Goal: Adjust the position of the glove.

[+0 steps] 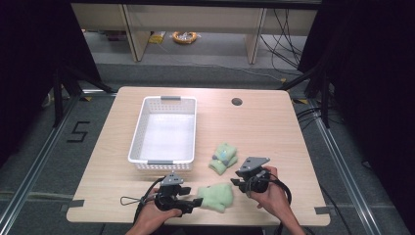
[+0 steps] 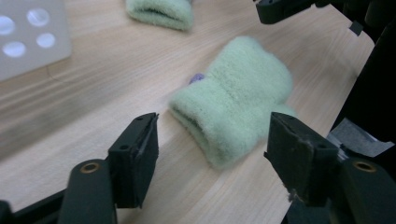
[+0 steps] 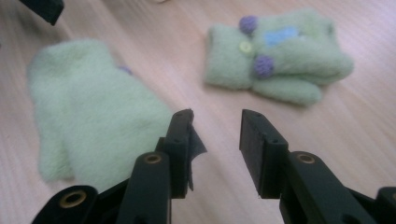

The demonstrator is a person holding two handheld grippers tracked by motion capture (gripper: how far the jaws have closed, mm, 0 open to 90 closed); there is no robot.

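Two fuzzy pale-green mittens [image 1: 216,196] [image 1: 223,157] lie flat, apart.

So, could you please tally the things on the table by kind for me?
Green mittens: 2, the near mitten and the far mitten
White basket: 1
Total: 3

In the left gripper view the top edge cuts off the far mitten [image 2: 161,13], the basket [image 2: 28,42] runs off the left edge, and a purple spot [image 2: 198,78] hides beneath the near mitten [image 2: 233,100].
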